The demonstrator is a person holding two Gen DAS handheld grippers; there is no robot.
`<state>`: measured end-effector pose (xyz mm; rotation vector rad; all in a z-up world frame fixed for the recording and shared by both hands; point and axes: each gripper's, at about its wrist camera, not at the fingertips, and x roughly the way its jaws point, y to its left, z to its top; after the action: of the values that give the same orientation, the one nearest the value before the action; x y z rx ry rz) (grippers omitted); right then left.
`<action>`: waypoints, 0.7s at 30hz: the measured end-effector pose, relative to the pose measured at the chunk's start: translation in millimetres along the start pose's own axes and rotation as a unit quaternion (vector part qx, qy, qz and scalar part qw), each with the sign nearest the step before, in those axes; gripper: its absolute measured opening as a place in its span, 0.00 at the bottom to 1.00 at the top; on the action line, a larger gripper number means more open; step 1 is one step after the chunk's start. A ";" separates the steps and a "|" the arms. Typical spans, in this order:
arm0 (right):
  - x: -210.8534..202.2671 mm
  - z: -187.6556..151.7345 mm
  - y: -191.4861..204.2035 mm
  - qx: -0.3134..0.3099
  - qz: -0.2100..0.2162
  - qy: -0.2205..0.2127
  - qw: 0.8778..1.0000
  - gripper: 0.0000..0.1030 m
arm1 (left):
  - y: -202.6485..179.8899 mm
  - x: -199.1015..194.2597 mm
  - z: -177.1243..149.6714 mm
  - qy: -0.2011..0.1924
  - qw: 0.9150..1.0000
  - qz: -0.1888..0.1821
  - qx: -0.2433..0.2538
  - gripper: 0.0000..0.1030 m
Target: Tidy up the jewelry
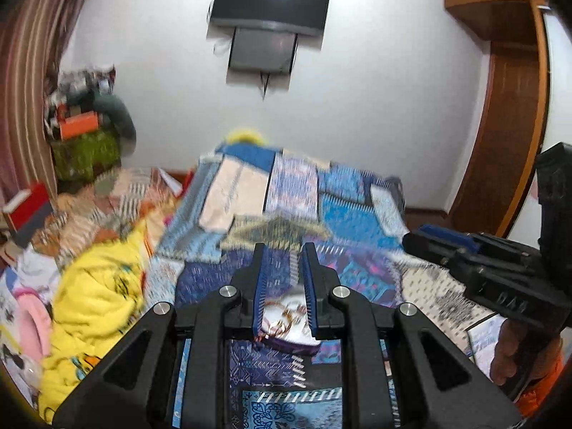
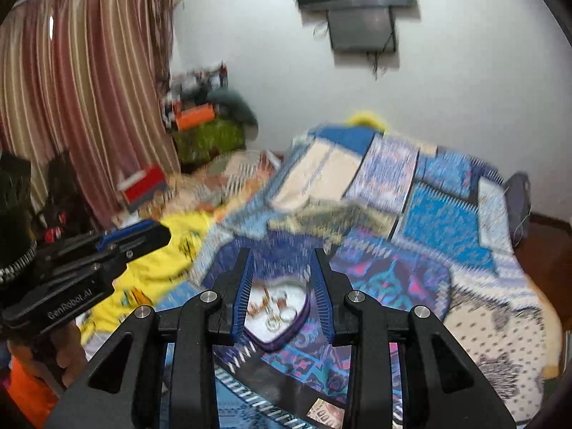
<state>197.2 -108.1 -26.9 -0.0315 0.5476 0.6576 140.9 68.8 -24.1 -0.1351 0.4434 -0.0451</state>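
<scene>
A purple heart-shaped tray [image 2: 304, 312] with a white inside lies on the patchwork bedspread [image 2: 439, 214]. Several gold and silver rings and earrings [image 2: 275, 309] lie in it. My right gripper [image 2: 284, 254] is open above the tray, its blue-padded fingers [image 2: 323, 296] on either side of it. My left gripper [image 1: 284, 250] is open and empty, above the same tray [image 1: 296, 345] and jewelry [image 1: 286, 316]. Each gripper shows at the edge of the other's view, the right one [image 1: 443, 241] and the left one [image 2: 136, 236]. Both views are blurred.
A yellow printed blanket [image 1: 96, 293] lies left of the tray. A red box [image 2: 143, 186] and cluttered bags [image 2: 207, 125] stand by the striped curtain [image 2: 78, 89]. A TV [image 1: 271, 0] hangs on the white wall. A wooden door frame [image 1: 500, 125] is at right.
</scene>
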 end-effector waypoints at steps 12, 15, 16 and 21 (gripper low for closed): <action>-128.1 17.2 45.3 -0.008 -0.039 -0.164 0.986 0.61 | -36.8 -120.5 22.8 -0.143 0.989 0.030 0.038 0.64; -135.0 16.7 51.7 -0.015 -0.061 -0.174 0.983 0.75 | -39.9 -134.7 22.3 -0.160 0.985 0.042 0.040 0.80; -137.9 15.4 54.2 -0.017 -0.070 -0.178 0.981 0.80 | -40.0 -137.5 22.2 -0.164 0.985 0.046 0.040 0.86; -143.1 12.0 57.7 -0.013 -0.101 -0.195 0.975 0.98 | -40.3 -145.5 18.9 -0.173 0.982 0.065 0.045 0.91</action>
<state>75.1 -141.7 62.1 0.0183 0.1526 0.4559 17.1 41.8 60.2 -0.0226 0.1014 0.0853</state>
